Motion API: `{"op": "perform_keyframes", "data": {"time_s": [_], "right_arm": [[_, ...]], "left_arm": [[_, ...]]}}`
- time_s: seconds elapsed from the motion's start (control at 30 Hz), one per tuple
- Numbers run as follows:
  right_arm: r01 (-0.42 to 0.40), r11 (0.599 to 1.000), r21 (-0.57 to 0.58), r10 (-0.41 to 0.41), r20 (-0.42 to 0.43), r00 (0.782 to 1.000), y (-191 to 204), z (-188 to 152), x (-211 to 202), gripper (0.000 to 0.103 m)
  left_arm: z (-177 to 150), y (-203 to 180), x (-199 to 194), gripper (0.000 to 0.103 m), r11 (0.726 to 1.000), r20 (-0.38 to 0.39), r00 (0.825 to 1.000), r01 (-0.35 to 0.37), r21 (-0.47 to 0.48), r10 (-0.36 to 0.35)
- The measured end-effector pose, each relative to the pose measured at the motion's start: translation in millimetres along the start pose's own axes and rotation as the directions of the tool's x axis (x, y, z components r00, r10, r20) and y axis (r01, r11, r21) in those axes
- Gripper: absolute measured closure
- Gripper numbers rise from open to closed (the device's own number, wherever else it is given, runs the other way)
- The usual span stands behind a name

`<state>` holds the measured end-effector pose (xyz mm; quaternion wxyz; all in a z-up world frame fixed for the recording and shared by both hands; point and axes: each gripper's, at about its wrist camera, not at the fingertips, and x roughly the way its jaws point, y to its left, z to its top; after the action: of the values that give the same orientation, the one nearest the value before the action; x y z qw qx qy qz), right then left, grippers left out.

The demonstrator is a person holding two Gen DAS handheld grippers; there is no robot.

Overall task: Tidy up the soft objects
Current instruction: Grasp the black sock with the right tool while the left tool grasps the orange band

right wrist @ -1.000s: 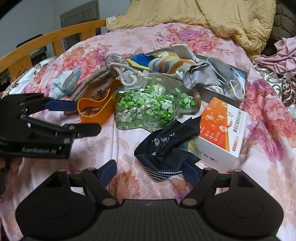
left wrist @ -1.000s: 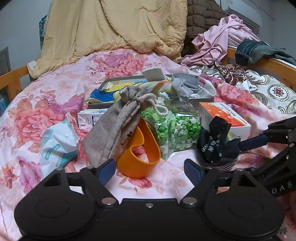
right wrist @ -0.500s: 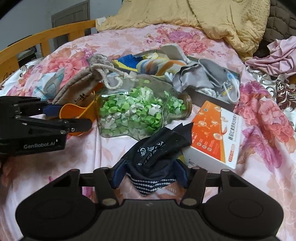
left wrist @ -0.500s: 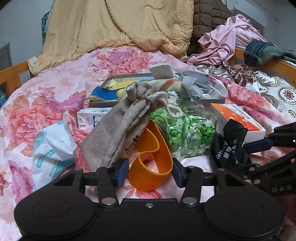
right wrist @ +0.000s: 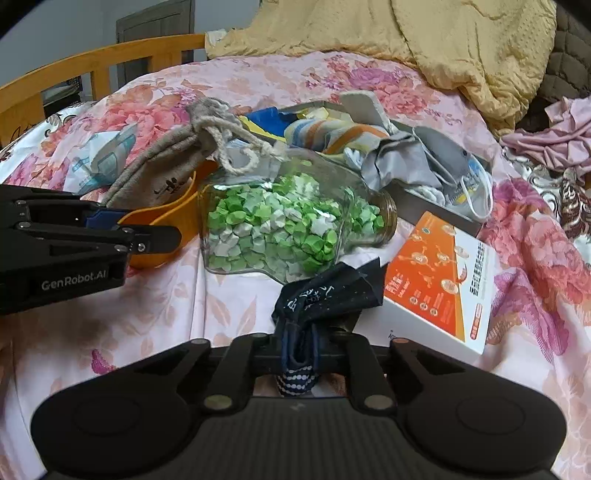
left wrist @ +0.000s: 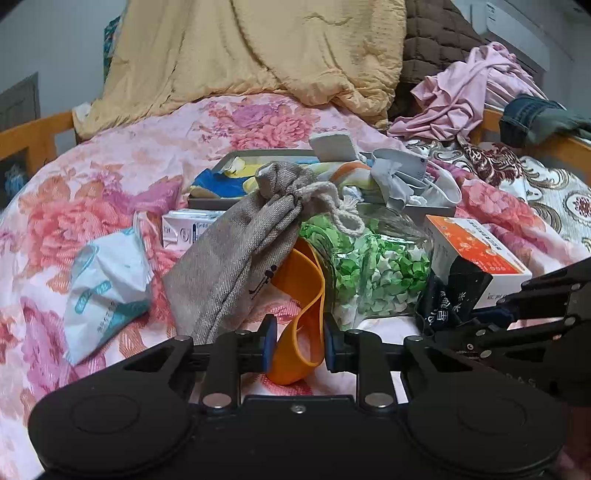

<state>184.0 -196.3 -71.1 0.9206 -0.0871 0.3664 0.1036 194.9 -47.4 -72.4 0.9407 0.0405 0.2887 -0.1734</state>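
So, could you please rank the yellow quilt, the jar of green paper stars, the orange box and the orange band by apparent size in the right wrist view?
1. yellow quilt, though cut off by the frame
2. jar of green paper stars
3. orange box, close to the jar and nearer the camera
4. orange band, partly hidden

Two boxes [right wrist: 439, 273], one jar [right wrist: 280, 229]

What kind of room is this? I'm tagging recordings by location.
Most likely a bedroom: items lie on a pink floral bedsheet, framed by an orange wooden bed rail, with a rumpled yellow quilt heaped behind.
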Motion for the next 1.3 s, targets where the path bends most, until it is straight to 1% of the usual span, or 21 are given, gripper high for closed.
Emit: {"op": "perform_keyframes", "data": {"time_s": [0.1,0.17,0.27,0.37,0.5,0.6,0.73,0.9,1.03,1.13,1.3], "right_arm": [[-0.016,1.0,-0.016,0.016,0.041,0.999,1.0,1.2,-6.8,0.096],[-0.024,0.999,-0.033,0.027,0.094,0.995,3.4,2.6,-15.3,0.097],[-0.012,0.997,-0.07,0.023,0.163,0.986,7.9,4.0,-26.4,0.097],[-0.001,0.996,-0.089,0.018,0.193,0.981,9.7,5.2,-31.4,0.097],[-0.007,0.997,-0.077,0.024,0.219,0.975,7.1,10.1,-37.7,0.097],[-0.004,0.998,-0.068,0.022,0.259,0.966,4.2,12.4,-46.5,0.097],[-0.006,0.999,-0.05,0.02,0.299,0.954,-2.7,14.8,-54.3,0.097],[0.01,1.0,-0.018,-0.003,0.359,0.933,-16.8,18.4,-66.9,0.097],[0.015,1.0,0.021,-0.022,0.388,0.922,-31.0,21.8,-73.9,0.097],[0.02,0.999,0.043,-0.035,0.401,0.915,-39.9,23.9,-77.8,0.096],[0.024,0.998,0.061,-0.048,0.427,0.903,-49.6,26.0,-82.0,0.097]], "left_arm": [[0.6,-3.2,-2.8,0.079,1.0,-0.011,1.0,-0.002,-0.014,0.002],[1.2,-5.3,-4.9,0.08,1.0,-0.023,1.0,-0.005,-0.021,0.004],[4.1,-8.9,-9.4,0.082,0.999,-0.048,0.999,-0.007,-0.032,0.005],[5.8,-10.2,-14.9,0.084,0.997,-0.073,0.997,0.006,-0.071,-0.012],[5.1,-10.5,-21.8,0.086,0.99,-0.092,0.994,0.039,-0.134,-0.052],[2.5,-10.2,-28.3,0.087,0.98,-0.092,0.99,0.085,-0.181,-0.103],[-0.4,-16.5,-35.3,0.088,0.973,-0.109,0.984,0.114,-0.199,-0.138],[-1.7,-29.5,-42.4,0.088,0.958,-0.134,0.969,0.173,-0.227,-0.207],[-4.0,-37.5,-46.6,0.088,0.949,-0.153,0.959,0.199,-0.246,-0.24],[-2.1,-41.3,-51.3,0.088,0.944,-0.144,0.956,0.216,-0.25,-0.257],[13.9,-44.8,-61.0,0.088,0.948,-0.09,0.963,0.23,-0.22,-0.255]]}}
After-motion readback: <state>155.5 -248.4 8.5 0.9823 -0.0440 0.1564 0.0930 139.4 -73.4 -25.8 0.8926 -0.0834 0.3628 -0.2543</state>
